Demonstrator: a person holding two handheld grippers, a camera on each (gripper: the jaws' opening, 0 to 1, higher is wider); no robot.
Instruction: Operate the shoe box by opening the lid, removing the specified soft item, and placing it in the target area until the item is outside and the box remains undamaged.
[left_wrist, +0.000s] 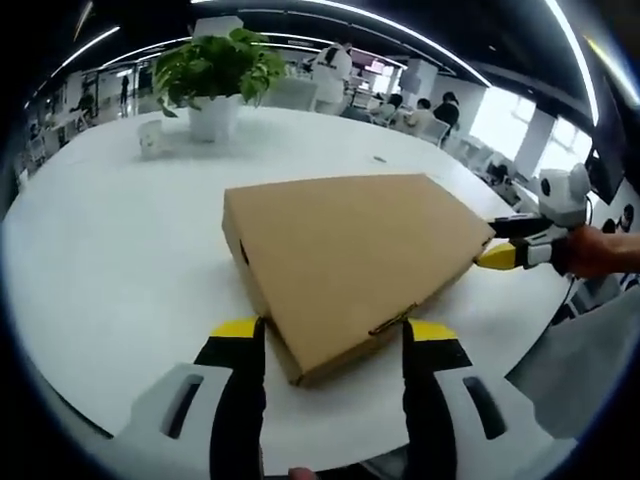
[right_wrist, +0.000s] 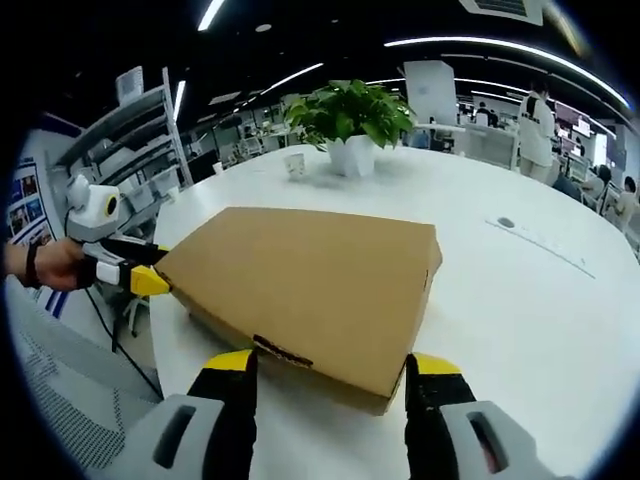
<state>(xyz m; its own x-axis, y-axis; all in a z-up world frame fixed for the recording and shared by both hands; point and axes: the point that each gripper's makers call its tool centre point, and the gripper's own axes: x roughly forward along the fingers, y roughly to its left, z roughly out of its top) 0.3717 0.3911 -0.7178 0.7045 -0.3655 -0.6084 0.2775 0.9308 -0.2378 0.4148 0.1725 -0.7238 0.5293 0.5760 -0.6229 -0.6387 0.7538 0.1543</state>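
The closed brown shoe box (left_wrist: 350, 262) lies flat on the round white surface (left_wrist: 120, 260), lid down. The left gripper (left_wrist: 335, 335) has its fingers spread wide at one near corner of the box — one on each side, not clamping it. The right gripper (right_wrist: 333, 368) stands likewise open at the opposite end. Far across the surface stand a potted plant (right_wrist: 350, 125) and a small white cup (right_wrist: 294, 164).

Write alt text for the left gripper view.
A closed brown cardboard shoe box lies on a white round table, one corner between the open yellow-tipped jaws of the left gripper. The right gripper, held by a hand, touches the box's far corner; a potted plant and a small white cup stand behind.
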